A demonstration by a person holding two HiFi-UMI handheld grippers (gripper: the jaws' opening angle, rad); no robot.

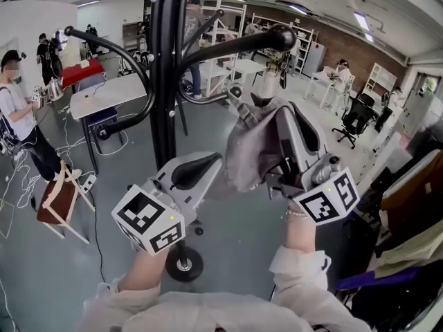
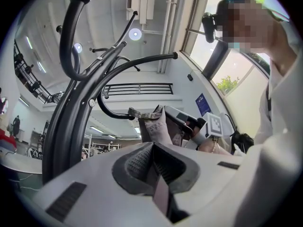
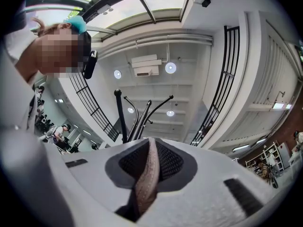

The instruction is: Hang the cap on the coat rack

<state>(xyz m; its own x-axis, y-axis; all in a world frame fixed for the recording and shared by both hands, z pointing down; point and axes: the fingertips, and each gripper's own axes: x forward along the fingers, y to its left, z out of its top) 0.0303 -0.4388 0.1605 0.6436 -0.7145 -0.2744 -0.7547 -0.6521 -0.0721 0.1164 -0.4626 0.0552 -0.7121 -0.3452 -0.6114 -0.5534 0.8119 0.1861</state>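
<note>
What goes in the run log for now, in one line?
right hand-held gripper: clamps cap | left hand-held gripper: shut | coat rack: cap not yet hung

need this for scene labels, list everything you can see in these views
coat rack: one, black, centre, curved ball-tipped hooks
cap: one, grey, beside the rack, below a ball-tipped hook
table: one, white top, behind the rack on the left of the head view
office chair: one, black, far side of the room
shelving: several units, white, along the back
power strip: one, white, on the floor under the table
bystanders: several, one near the left edge of the head view, others at the back
left gripper: one, white, jaws together, empty, low beside the cap
right gripper: one, white, jaws shut on the cap's fabric
forearms: two, pale sleeves, bottom of the head view
</note>
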